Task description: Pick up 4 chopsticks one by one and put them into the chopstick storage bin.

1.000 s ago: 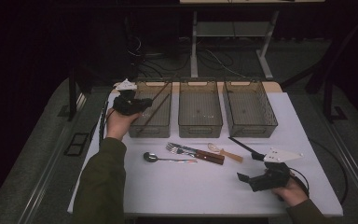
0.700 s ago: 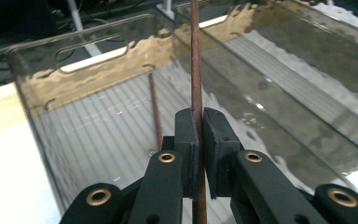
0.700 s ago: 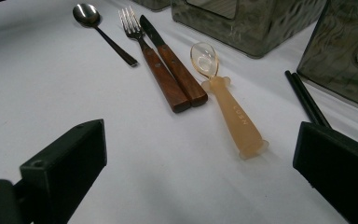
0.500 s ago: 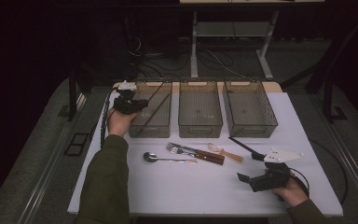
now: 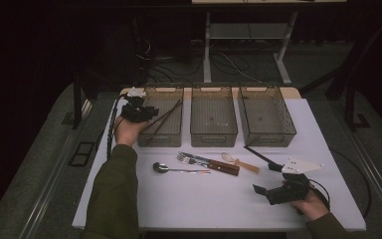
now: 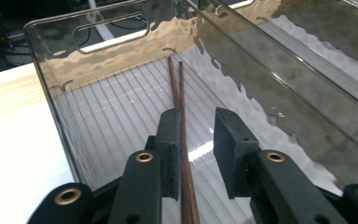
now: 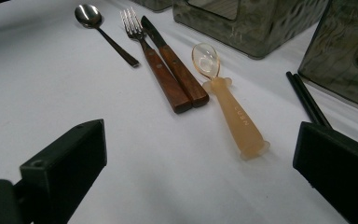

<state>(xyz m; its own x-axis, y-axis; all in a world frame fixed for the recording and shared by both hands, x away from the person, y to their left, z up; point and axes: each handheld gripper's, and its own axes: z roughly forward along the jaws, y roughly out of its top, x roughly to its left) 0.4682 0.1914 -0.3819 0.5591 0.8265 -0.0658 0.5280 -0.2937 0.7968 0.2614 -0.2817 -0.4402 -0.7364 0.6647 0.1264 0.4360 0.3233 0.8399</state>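
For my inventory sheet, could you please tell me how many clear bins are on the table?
3, in a row along the far side: left bin, middle bin, right bin.

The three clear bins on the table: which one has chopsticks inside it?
The left bin, beside the left claw: brown chopsticks lie in it. The middle bin and right bin look empty.

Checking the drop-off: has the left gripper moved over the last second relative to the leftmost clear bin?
Yes. The left gripper has shifted away from the person, up along the leftmost clear plastic bin's left wall, with the brown wooden chopsticks lying between its parted jaws inside the bin.
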